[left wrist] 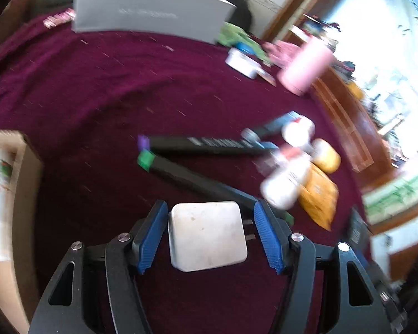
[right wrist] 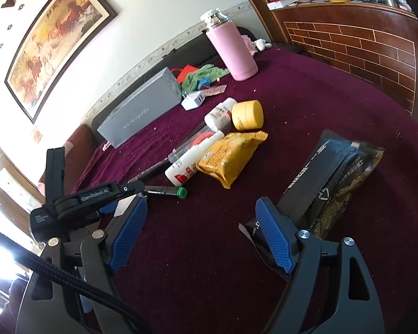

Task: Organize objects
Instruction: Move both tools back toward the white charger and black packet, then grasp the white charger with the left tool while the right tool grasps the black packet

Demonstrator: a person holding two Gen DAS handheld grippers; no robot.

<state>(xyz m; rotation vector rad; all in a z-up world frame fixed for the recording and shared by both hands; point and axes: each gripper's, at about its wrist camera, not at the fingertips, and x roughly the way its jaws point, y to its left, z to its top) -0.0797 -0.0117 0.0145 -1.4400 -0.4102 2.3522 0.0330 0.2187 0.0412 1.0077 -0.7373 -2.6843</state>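
Observation:
In the left wrist view a white plug adapter sits between the blue pads of my left gripper. The left pad touches it; its metal prongs point at the right pad, with a small gap there. The view is blurred. Beyond it lie two black markers, white bottles, a yellow jar and a yellow snack packet. My right gripper is open and empty above the maroon cloth, next to black packets. The left gripper's body shows at the left of the right wrist view.
A grey box, a pink flask, a green cloth and a second white charger stand at the back. A cardboard box is at the left. A brick-patterned wooden wall borders the right.

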